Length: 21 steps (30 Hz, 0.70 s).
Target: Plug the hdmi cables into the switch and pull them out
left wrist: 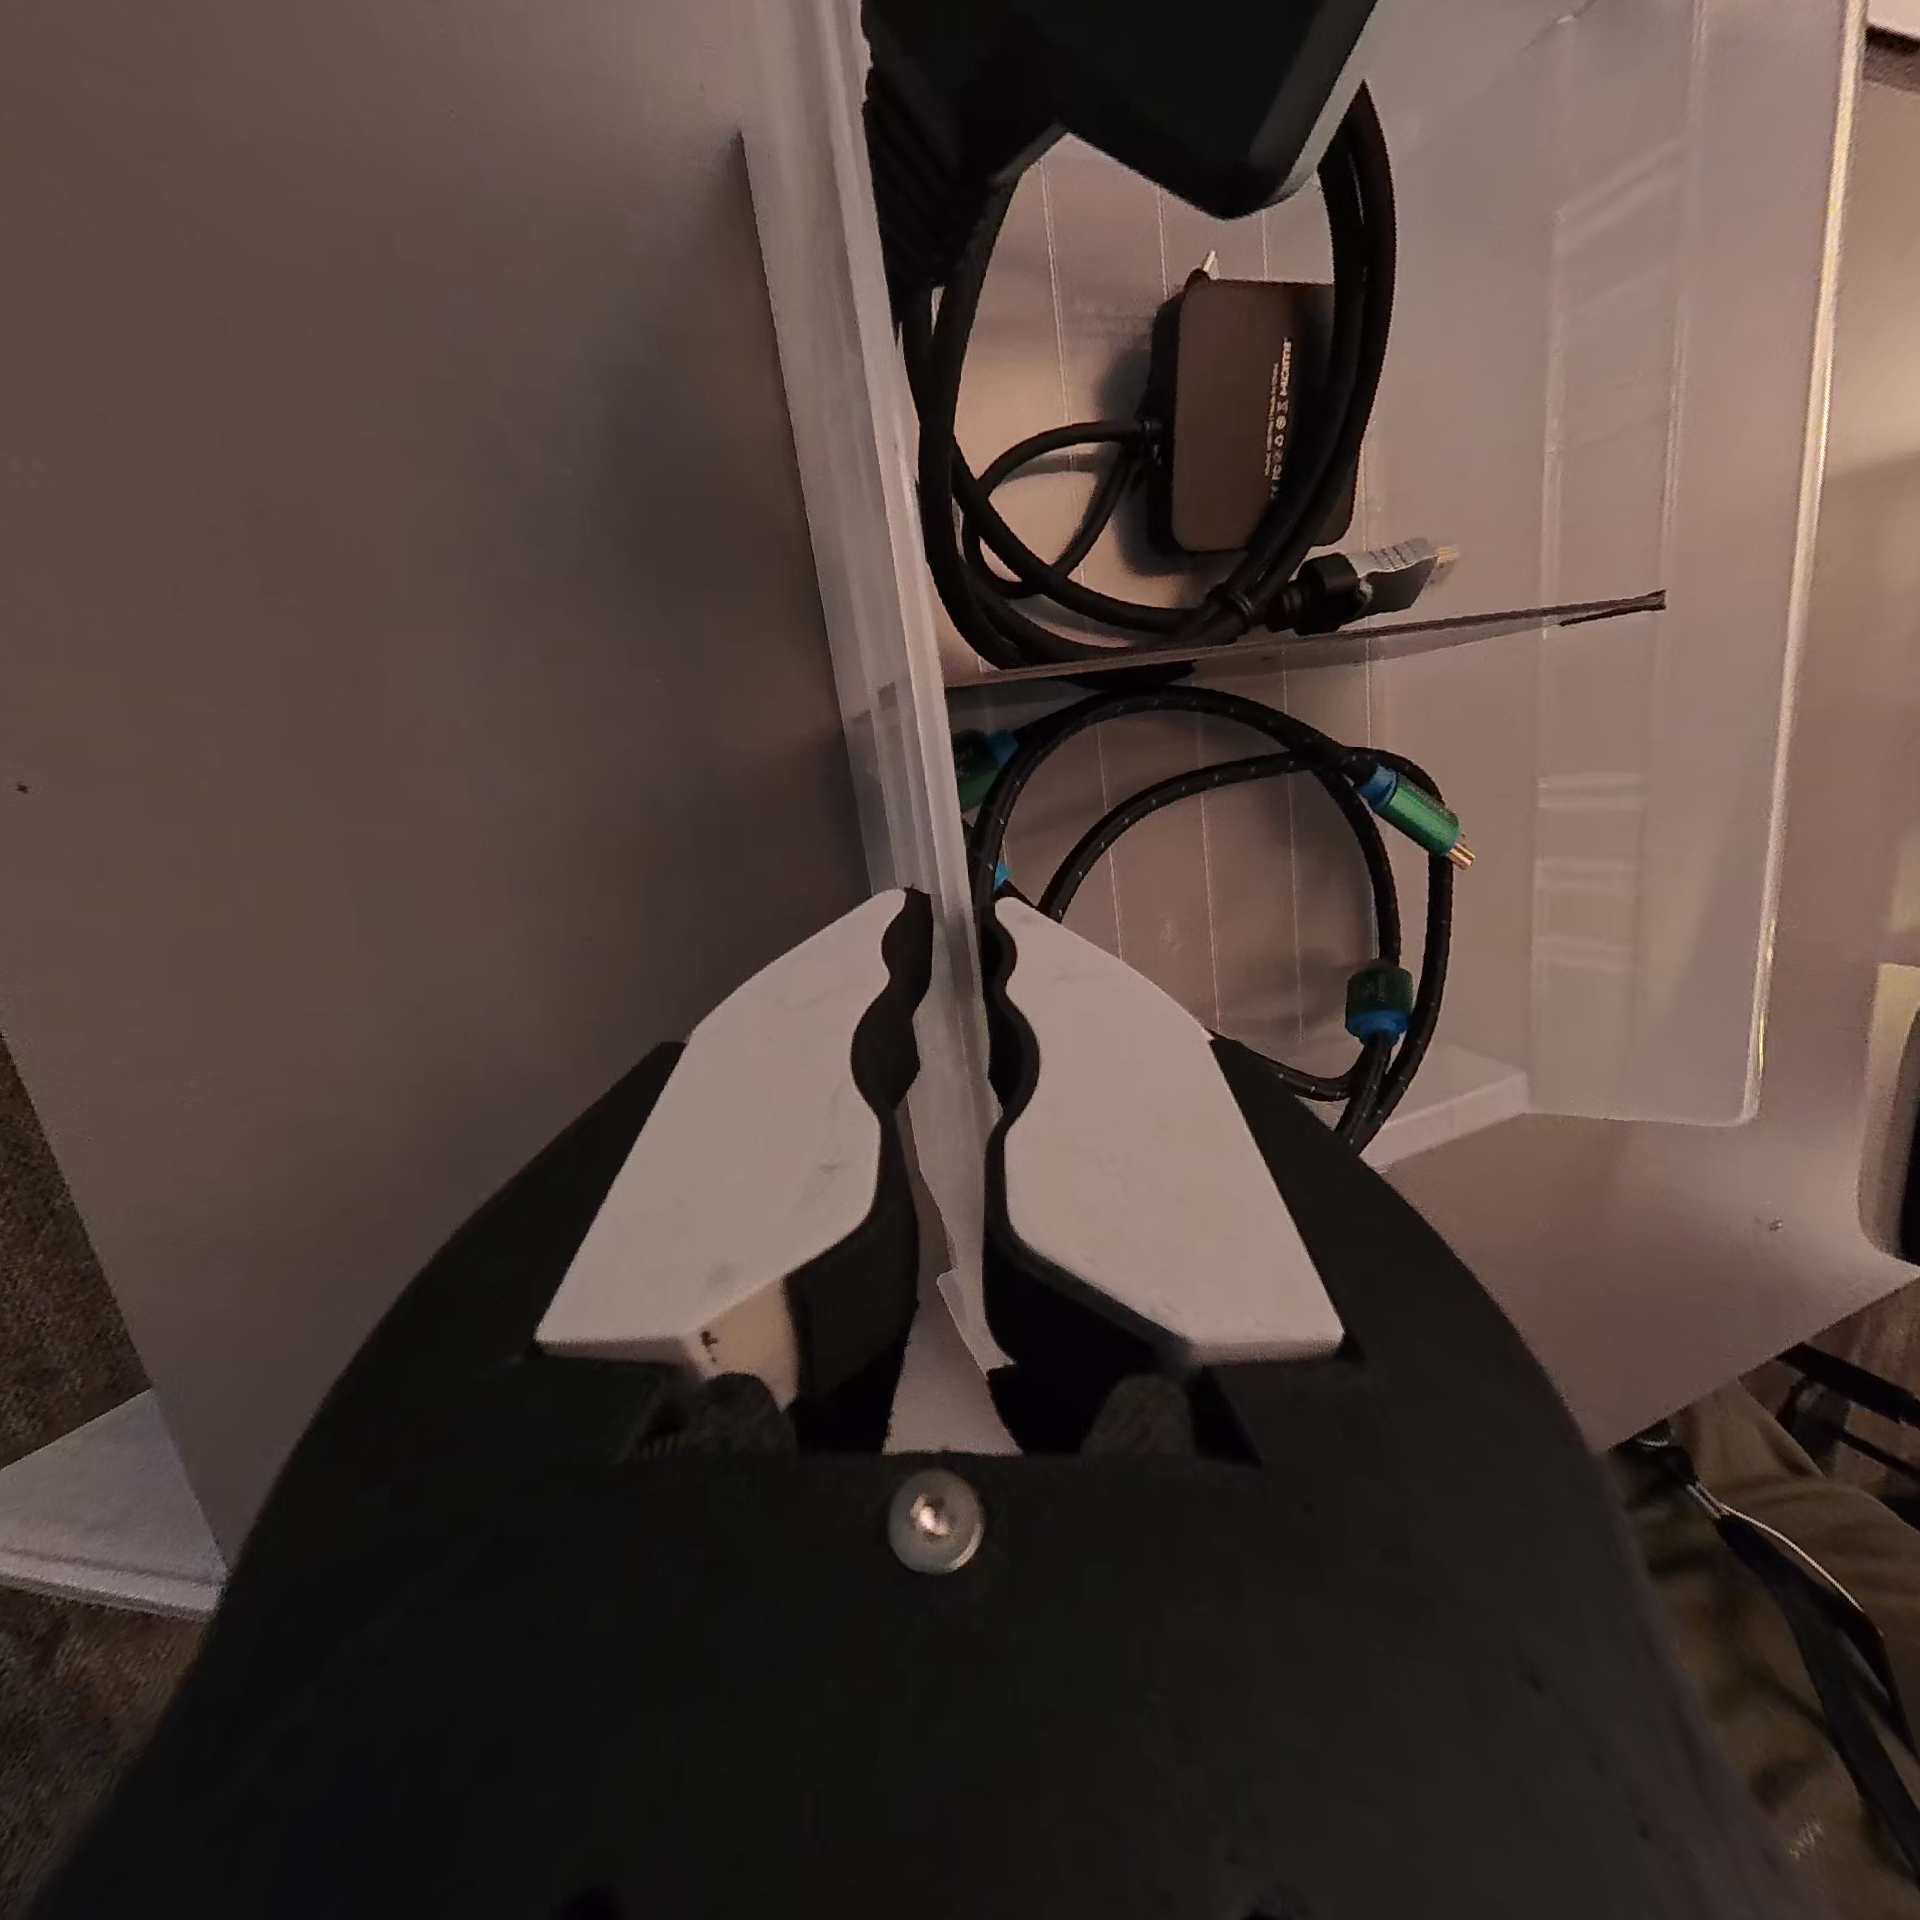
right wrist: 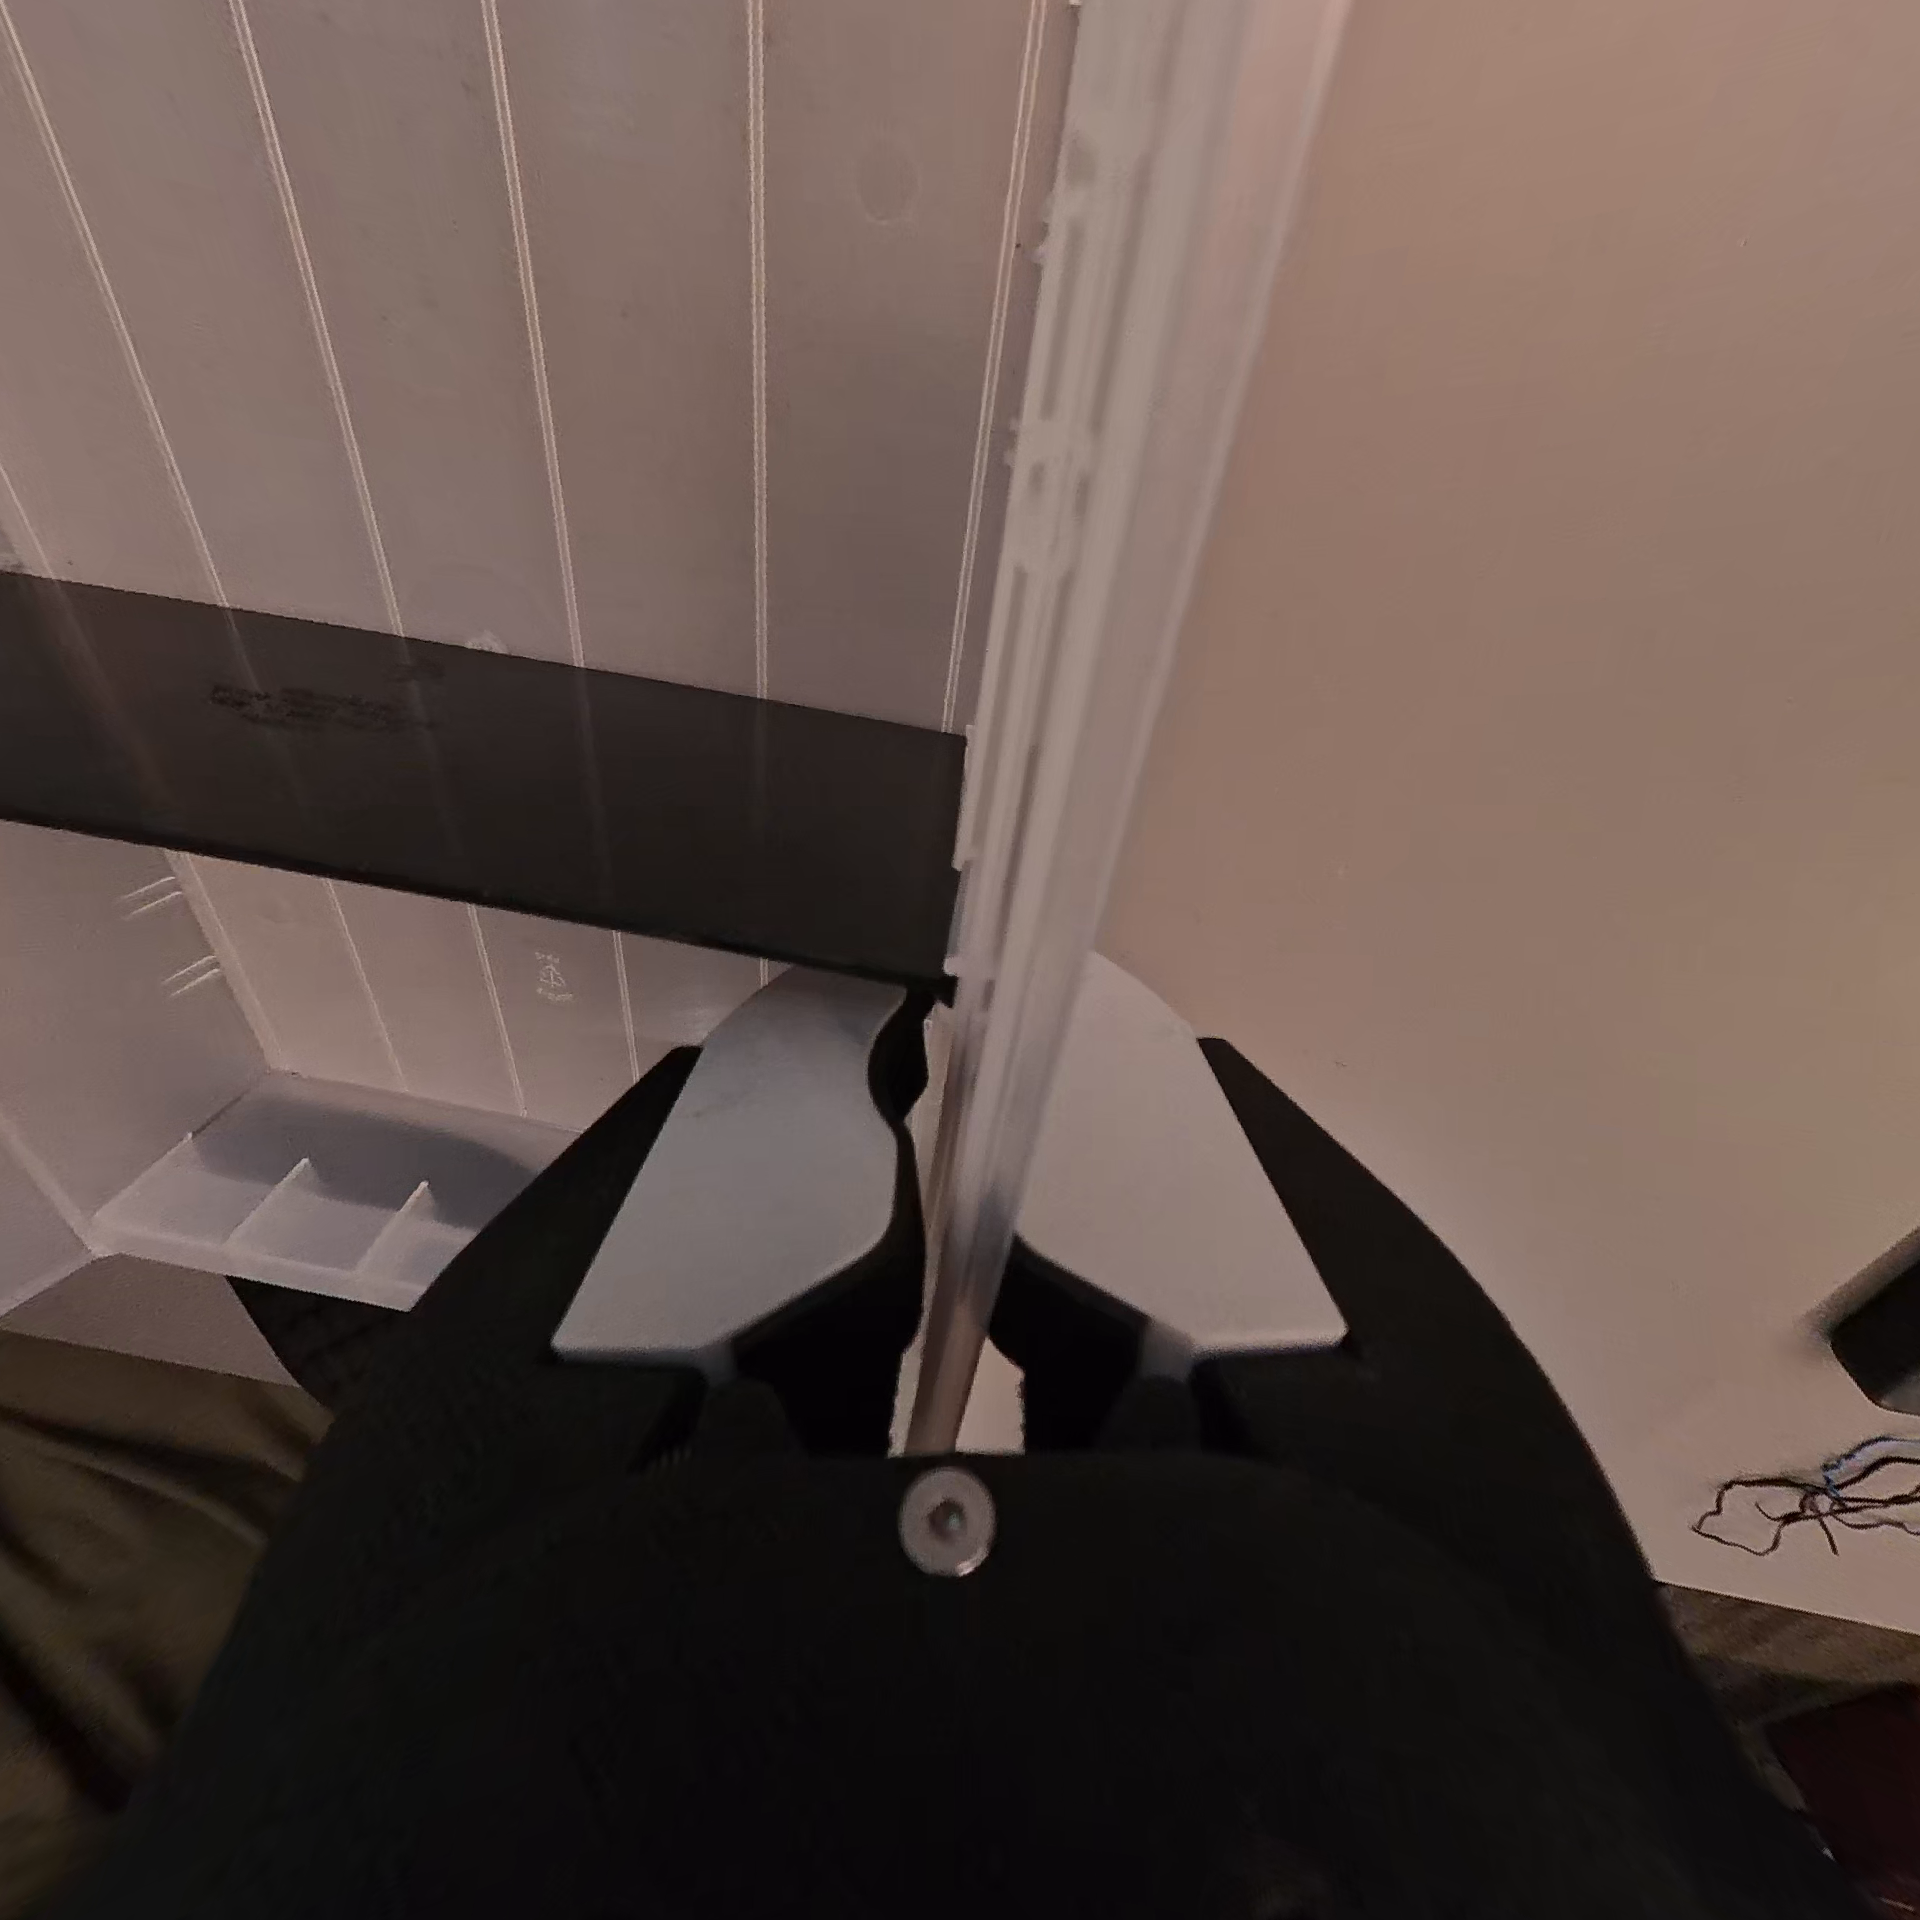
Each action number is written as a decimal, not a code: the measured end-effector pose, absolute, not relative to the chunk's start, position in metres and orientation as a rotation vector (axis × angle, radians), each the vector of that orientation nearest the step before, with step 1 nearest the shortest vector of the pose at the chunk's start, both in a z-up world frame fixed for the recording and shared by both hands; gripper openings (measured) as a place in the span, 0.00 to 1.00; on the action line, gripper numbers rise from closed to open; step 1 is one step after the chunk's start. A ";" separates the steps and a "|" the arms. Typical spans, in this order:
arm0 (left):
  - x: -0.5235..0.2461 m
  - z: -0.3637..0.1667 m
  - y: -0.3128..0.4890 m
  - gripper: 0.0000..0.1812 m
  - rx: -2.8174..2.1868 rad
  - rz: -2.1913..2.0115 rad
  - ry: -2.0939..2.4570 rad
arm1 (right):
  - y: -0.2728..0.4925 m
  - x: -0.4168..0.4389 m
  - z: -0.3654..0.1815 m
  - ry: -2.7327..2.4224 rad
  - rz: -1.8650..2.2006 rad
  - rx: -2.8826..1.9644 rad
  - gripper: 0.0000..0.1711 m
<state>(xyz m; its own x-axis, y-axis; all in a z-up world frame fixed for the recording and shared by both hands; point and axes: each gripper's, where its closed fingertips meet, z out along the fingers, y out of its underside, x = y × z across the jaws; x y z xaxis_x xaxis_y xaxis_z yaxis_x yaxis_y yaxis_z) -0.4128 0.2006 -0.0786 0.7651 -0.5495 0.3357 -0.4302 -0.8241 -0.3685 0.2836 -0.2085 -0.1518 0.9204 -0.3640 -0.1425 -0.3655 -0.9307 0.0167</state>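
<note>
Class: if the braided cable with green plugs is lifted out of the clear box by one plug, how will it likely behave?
The braided cable lies in loose loops, so it is probably floppy and will uncoil and trail. Its green plug looks rigid, so it should be easier to grip. The loops might snag on the box divider.

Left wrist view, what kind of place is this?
Probably a home or office room: a white table over carpet, holding a clear plastic bin of HDMI cables and a switch.
</note>
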 end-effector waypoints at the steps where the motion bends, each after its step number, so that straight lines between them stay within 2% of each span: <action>1: -0.413 -0.079 0.201 0.05 -2.693 -0.633 0.761 | -0.208 0.284 -0.152 0.582 0.222 -3.067 0.03; 14: -0.418 -0.078 0.197 0.05 -2.695 -0.644 0.748 | -0.210 0.282 -0.152 0.616 0.210 -3.053 0.03; 16: -0.419 -0.073 0.199 0.06 -2.686 -0.655 0.714 | -0.211 0.285 -0.152 0.622 0.160 -3.056 0.06; 21: -0.411 -0.025 0.215 0.17 -2.445 -0.724 0.646 | -0.214 0.288 -0.149 0.530 0.049 -3.075 0.19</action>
